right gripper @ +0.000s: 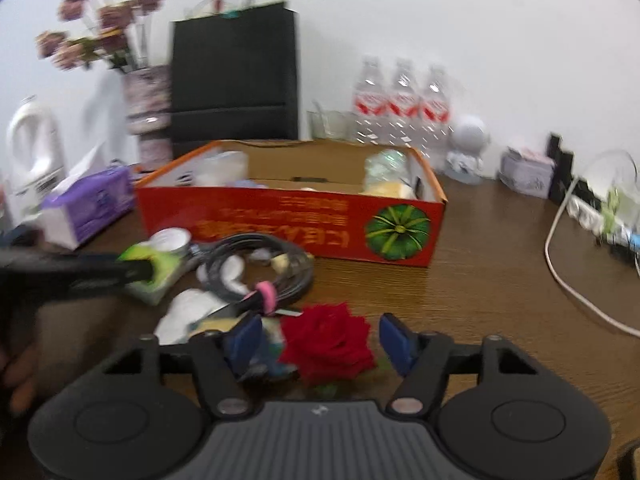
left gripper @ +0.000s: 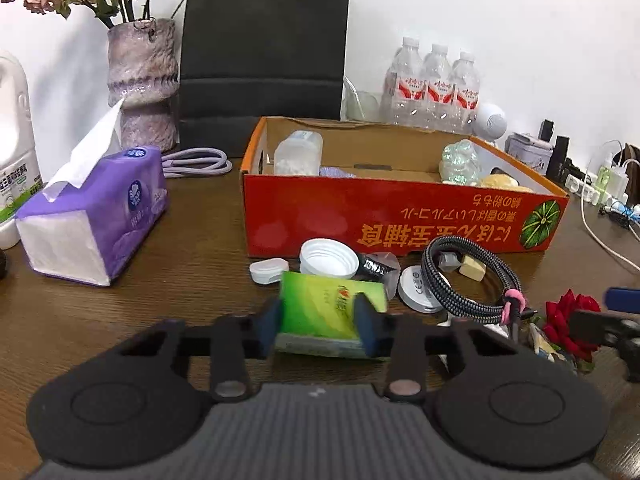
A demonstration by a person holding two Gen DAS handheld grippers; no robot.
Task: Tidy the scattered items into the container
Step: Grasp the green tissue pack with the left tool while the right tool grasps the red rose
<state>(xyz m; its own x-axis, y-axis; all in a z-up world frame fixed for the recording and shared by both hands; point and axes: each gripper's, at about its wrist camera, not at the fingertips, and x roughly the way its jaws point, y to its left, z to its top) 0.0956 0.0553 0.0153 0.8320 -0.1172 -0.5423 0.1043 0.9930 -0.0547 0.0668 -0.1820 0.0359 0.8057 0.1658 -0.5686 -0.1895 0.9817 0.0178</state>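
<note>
Green tissue pack [left gripper: 328, 312] clamped in left gripper [left gripper: 318, 322] — right gripper [right gripper: 322, 340] parted around red rose [right gripper: 328, 344].

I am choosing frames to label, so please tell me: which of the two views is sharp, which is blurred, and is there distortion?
Left wrist view: sharp; the print on the red box and the green packet in the left gripper are crisp. Right wrist view: motion-blurred throughout; box lettering smeared, the red rose soft. Both views: fisheye bending, dark corners.
</note>
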